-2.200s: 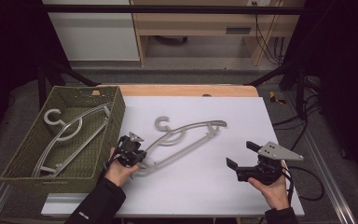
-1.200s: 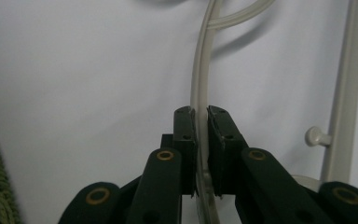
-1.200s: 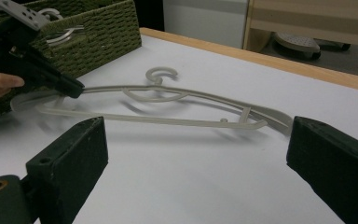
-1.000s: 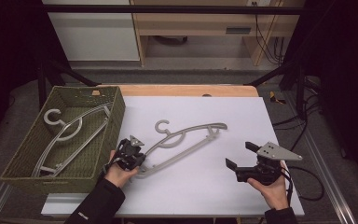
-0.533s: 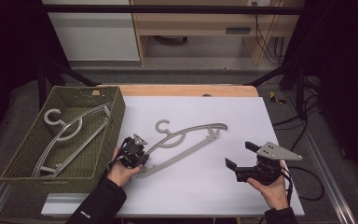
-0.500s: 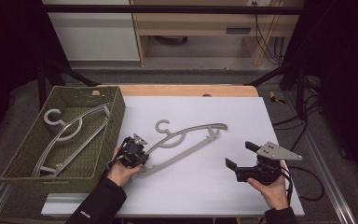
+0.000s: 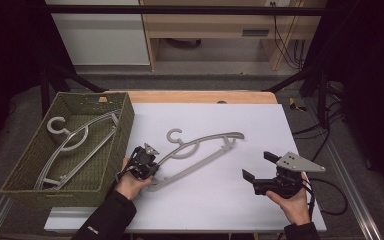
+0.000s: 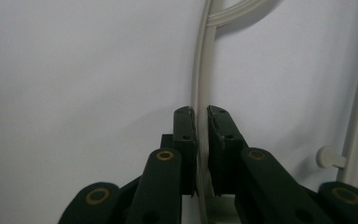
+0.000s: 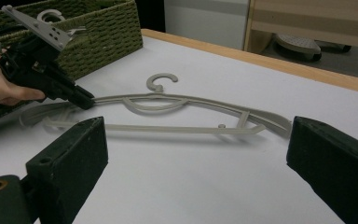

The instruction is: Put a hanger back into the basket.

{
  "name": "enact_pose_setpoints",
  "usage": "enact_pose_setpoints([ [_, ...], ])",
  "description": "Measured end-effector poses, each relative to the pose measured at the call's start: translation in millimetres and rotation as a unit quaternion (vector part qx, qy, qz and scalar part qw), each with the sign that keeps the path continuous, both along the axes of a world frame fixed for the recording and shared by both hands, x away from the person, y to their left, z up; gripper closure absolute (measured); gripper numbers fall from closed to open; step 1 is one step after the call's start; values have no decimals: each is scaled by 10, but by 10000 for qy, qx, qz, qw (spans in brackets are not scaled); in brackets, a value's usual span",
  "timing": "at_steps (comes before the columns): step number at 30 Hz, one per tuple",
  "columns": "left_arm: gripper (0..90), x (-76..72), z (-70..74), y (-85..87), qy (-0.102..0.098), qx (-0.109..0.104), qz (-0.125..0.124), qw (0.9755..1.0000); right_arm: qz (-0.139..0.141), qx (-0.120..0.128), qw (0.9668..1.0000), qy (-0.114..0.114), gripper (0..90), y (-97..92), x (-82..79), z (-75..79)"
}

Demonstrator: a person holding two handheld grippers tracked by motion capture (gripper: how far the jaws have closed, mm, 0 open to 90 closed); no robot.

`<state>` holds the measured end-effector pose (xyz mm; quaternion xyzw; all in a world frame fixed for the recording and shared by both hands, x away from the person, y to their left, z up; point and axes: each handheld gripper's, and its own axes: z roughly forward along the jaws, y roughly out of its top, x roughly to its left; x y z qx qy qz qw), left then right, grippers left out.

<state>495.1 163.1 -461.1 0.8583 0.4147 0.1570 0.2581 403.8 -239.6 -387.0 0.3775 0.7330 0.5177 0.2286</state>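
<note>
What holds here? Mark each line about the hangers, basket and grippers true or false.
1. The left gripper is shut on the hanger on the table. True.
2. The right gripper grips the hanger's other end. False: its jaws stand open, apart from the hanger.
3. A second hanger lies in the basket. True.
4. The basket sits at the table's right. False: it is at the left in the high view.
5. The table hanger's hook points toward the far edge. True.
</note>
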Motion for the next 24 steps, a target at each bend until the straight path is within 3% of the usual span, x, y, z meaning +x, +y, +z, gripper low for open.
enact_pose_setpoints([
  [3, 826, -20, 43, 50, -4, -175, 31, 9998, -5, 11, 10000, 0, 55, -19, 1, -2],
  [9, 826, -87, 190, 123, -296, -500, 59, 9983, -2, -1, 10000, -2, 55, -10, -1, -1],
  [10, 827, -94, 213, 129, -269, -533, 49, 9982, -2, 9, 10000, 4, 55, -11, -4, 0],
  [11, 827, -111, 234, 136, -384, -589, 56, 9975, -4, 6, 10000, -3, 55, -13, -2, 0],
  [19, 827, -194, 435, 199, -685, -1000, 49, 9926, -12, 18, 10000, -27, 57, -22, -4, 5],
  [24, 826, -197, 441, 200, -572, -1029, 27, 9930, -37, 45, 10000, -10, 57, -16, -4, 3],
])
